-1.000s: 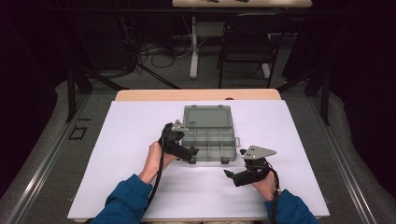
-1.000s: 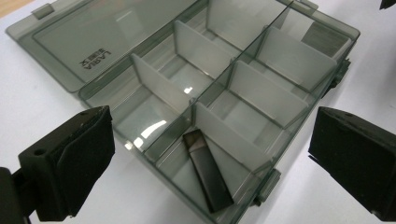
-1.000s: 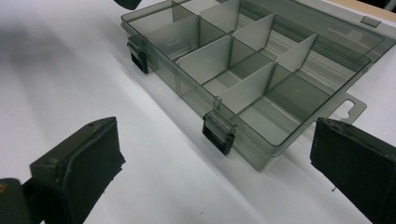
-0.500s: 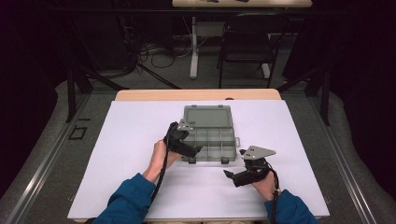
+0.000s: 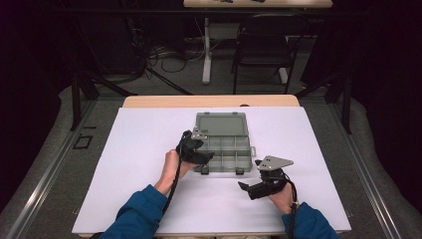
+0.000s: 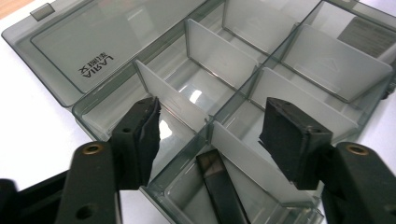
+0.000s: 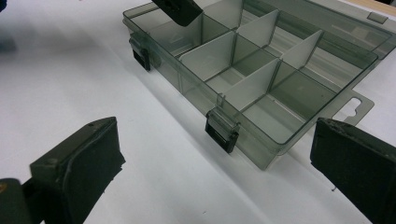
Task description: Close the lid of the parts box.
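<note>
You are closing the left claw [image 6: 208, 140], half-narrowed and holding nothing, over a divider [image 6: 180, 100] at 12 o'clock, risking shifting the light organizer box [image 5: 224, 142].

Both forearms wear blue sleeves [image 5: 142, 211]. Each hand-held gripper is black: left gripper [image 5: 198, 154], right gripper [image 5: 256, 189]. Jaws carry black foam pads [image 6: 287, 137] with ragged edges, fastened by brass-coloured screws [image 6: 92, 149]. Grey three-cornered plates [image 5: 274, 162] top them; black cables [image 5: 175, 179] trail back.
</note>
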